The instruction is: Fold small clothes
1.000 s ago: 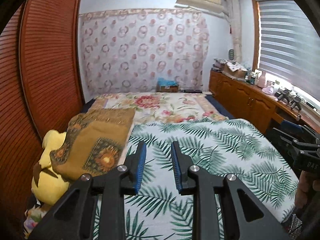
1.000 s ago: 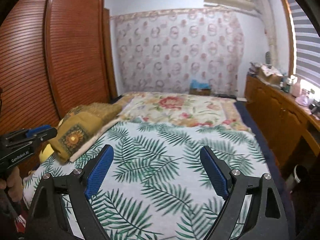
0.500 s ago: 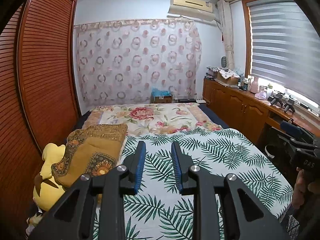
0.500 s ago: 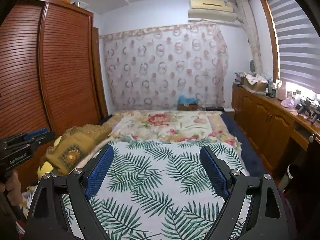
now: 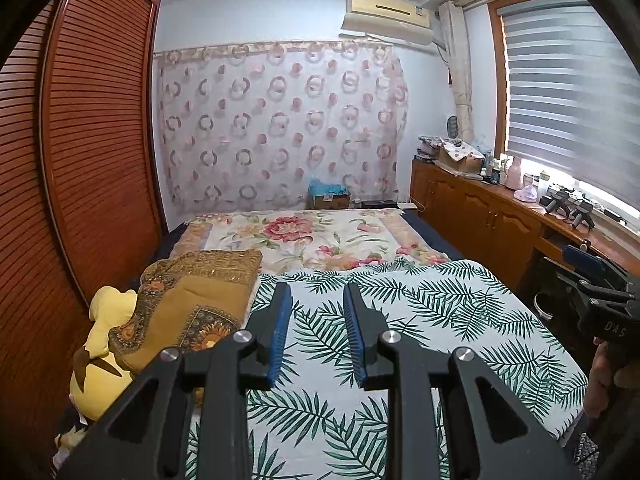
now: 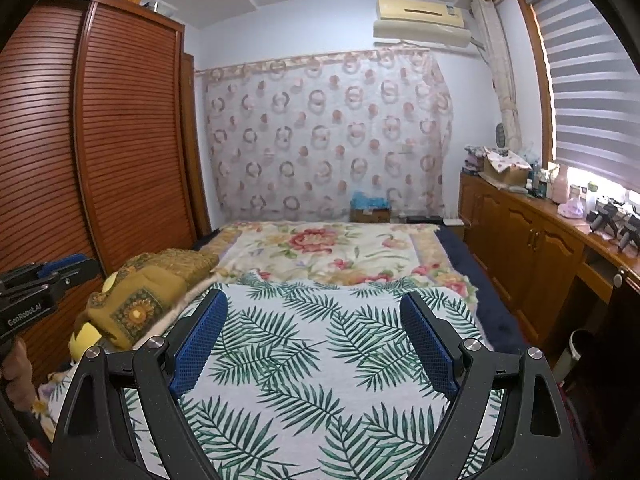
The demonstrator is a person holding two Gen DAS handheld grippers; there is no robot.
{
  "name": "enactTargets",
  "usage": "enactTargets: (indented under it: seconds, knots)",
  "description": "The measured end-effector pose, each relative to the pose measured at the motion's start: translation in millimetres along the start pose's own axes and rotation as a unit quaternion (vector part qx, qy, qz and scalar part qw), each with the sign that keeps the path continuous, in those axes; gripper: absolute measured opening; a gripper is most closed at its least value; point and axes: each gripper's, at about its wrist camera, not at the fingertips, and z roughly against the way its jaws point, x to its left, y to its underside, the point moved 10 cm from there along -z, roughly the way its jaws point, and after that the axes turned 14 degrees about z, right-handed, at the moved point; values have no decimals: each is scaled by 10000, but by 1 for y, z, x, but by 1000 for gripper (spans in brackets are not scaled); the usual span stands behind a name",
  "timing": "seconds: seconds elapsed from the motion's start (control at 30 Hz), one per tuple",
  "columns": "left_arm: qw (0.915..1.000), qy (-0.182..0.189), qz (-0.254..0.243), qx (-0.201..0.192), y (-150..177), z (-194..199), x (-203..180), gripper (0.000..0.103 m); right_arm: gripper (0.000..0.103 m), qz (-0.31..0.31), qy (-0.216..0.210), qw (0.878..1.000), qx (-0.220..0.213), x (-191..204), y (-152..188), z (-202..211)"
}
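No small garment shows in either view. My left gripper (image 5: 318, 288) hangs above the near end of a bed spread with a white cover printed with green palm leaves (image 5: 420, 320). Its blue pads (image 5: 280, 332) stand a narrow gap apart with nothing between them. In the right wrist view my right gripper (image 6: 313, 296) is wide open and empty over the same palm-leaf cover (image 6: 320, 340). Each gripper also shows in the other's view: the right gripper (image 5: 600, 292) at the far right, the left gripper (image 6: 40, 284) at the far left, each held by a hand.
A floral blanket (image 5: 312, 236) covers the far half of the bed. A folded gold-brown patterned quilt (image 5: 192, 308) and a yellow plush toy (image 5: 104, 344) lie along the left edge. A louvred wooden wardrobe (image 5: 80, 160) stands left; cluttered wooden cabinets (image 5: 480, 220) run along the right.
Both views rose and tipped upward over the first half second, so the bed sits lower and more ceiling shows. Since then nothing has moved. Both jaw gaps look unchanged.
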Motion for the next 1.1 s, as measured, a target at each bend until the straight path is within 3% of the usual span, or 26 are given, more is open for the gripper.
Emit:
enactTargets:
  seconds: [1.1]
  knots:
    - [10000, -16, 5, -7, 0, 0, 2, 26, 90, 21, 50, 10000, 11, -5, 2, -2]
